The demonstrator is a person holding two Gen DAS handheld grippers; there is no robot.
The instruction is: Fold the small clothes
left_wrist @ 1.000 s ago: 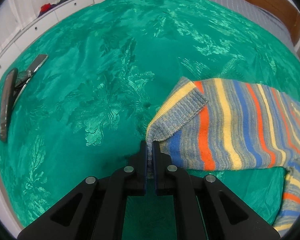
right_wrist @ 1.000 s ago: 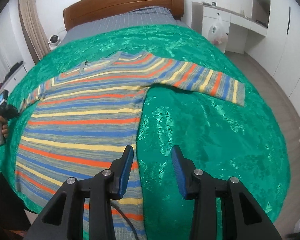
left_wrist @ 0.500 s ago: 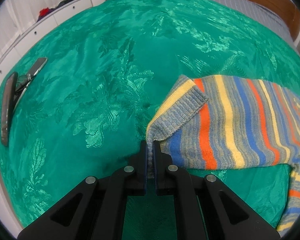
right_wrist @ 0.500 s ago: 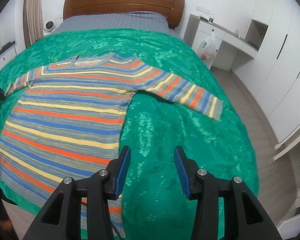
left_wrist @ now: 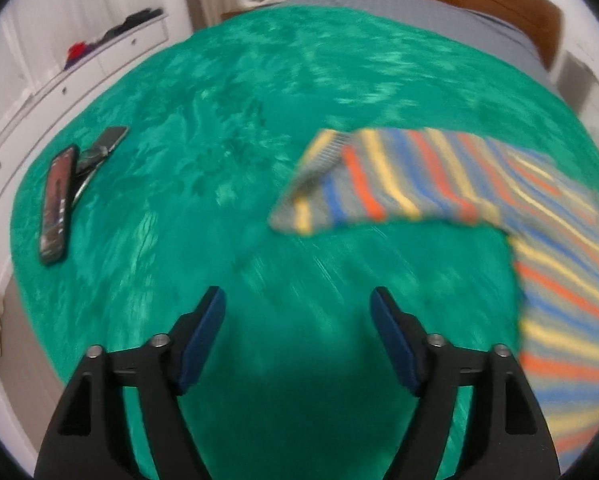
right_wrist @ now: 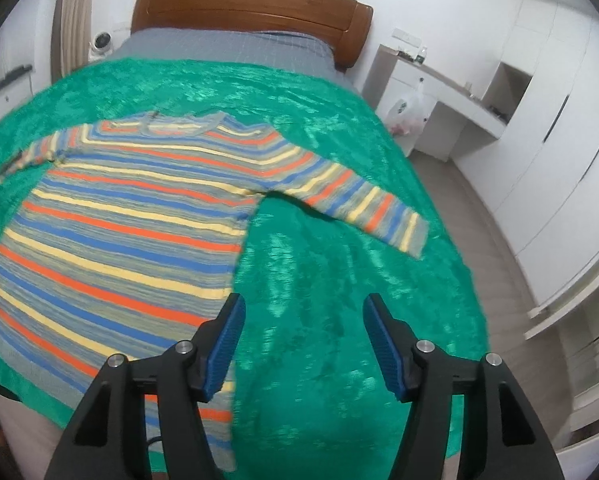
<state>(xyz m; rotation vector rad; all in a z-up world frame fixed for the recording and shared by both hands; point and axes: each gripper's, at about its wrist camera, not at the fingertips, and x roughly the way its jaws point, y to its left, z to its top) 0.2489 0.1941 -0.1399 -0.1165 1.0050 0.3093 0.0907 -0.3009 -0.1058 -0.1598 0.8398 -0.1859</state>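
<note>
We see our left claw [left_wrist: 297,312] spread wide over the green blanket [left_wrist: 203,184]. Its jaws have just been opening, and nothing is between them. The striped sweater [right_wrist: 111,216] lies flat on the blanket on the bed, with its sleeves spread out to both sides. One sleeve cuff [left_wrist: 303,196] lies ahead of the left claw, not touching it. Our right claw [right_wrist: 303,320] is spread too, with nothing between its jaws, and they have just been opening. It hangs by the sweater's side edge. A phone [left_wrist: 57,204] lies on the blanket, far from the sweater.
</note>
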